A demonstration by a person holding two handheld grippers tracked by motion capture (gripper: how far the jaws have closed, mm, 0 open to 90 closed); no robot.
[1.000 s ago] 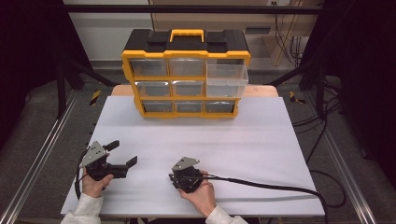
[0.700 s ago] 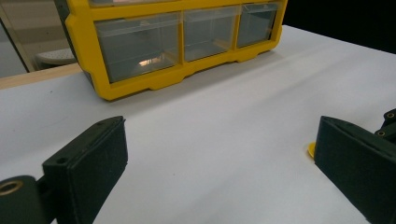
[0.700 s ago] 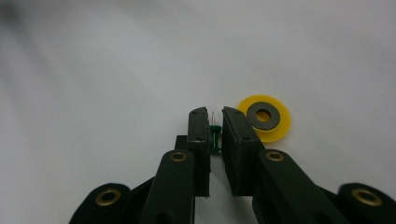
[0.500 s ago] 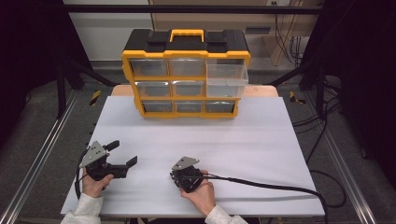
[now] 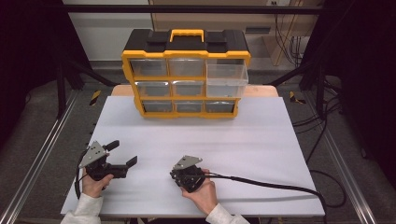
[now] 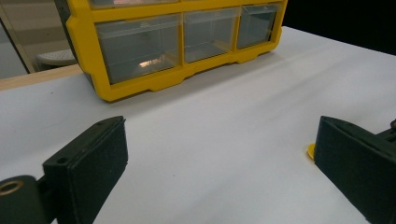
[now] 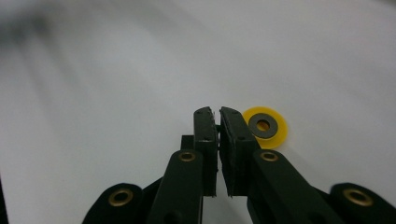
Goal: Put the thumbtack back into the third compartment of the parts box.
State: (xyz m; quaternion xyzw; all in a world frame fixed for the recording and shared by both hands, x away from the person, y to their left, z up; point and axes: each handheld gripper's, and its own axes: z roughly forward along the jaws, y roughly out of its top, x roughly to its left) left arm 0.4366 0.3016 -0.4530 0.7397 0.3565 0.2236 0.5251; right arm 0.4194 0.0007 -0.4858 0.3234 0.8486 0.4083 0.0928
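The right claw (image 7: 217, 112) is pinched nearly shut with nothing between its pads. It rests low over the white counter (image 5: 261, 135), just left of a yellow disc (image 7: 275, 135) that lies flat with a dark washer (image 7: 263, 125) on top. The left claw (image 6: 219, 154) stands wide and empty, facing the yellow organizer (image 5: 186, 74) at the counter's far edge; the disc (image 6: 311, 150) peeks out beside its right pad. The risk from here, as I judge it: the disc is thin and flat. A narrow claw could skid it across the counter, and the loose washer may slide off.
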